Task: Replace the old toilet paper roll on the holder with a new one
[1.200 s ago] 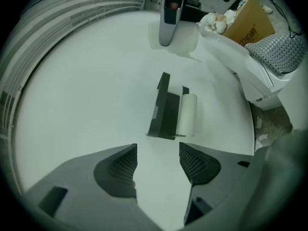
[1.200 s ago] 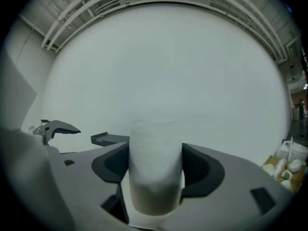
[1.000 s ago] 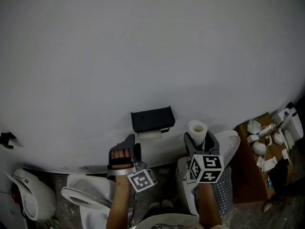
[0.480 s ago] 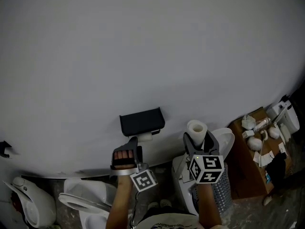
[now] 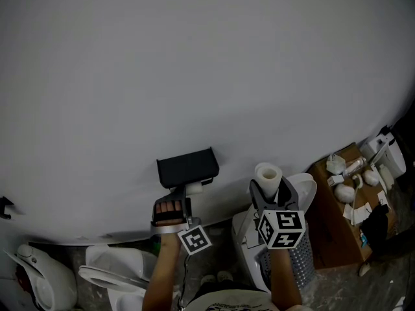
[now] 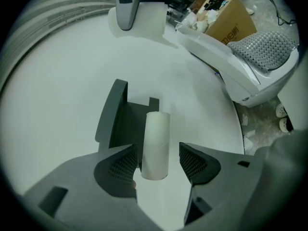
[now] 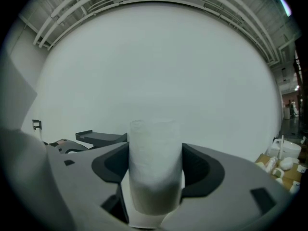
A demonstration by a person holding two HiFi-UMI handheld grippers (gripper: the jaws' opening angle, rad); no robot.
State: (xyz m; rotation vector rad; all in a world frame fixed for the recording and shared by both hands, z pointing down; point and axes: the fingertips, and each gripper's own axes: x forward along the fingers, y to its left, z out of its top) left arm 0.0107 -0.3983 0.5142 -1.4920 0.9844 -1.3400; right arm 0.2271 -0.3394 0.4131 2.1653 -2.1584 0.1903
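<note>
Since a second ago your left tool (image 5: pixel 180 196) has come up to the black holder (image 5: pixel 187 167) on the wall (image 5: pixel 194 57), and its tips now sit just under the holder's lower edge. Your right tool (image 5: pixel 271 193) is about where it was.

In the head view, the old roll (image 5: pixel 194 188) shows as a pale stub under the holder, just beside the left tool's tips. The new roll (image 5: pixel 268 179) stands upright out of the top of your right tool, off to the right of the holder and apart from it. A white toilet (image 5: pixel 117 267) sits low on the left, and a cardboard box (image 5: pixel 334 225) with small white items is on the right.

In the left gripper view, your tool's jaws stand apart with the old roll between them. The roll is thin, close to a bare core, and hangs in front of the holder. It lies very near the pad on the picture's left, with a clear gap to the other pad, so nothing is clamped.

In the right gripper view, your tool is closed on the new roll. Both pads press its sides, and it stands upright and fills the space between them. The holder shows to the left, well clear of this roll.
</note>
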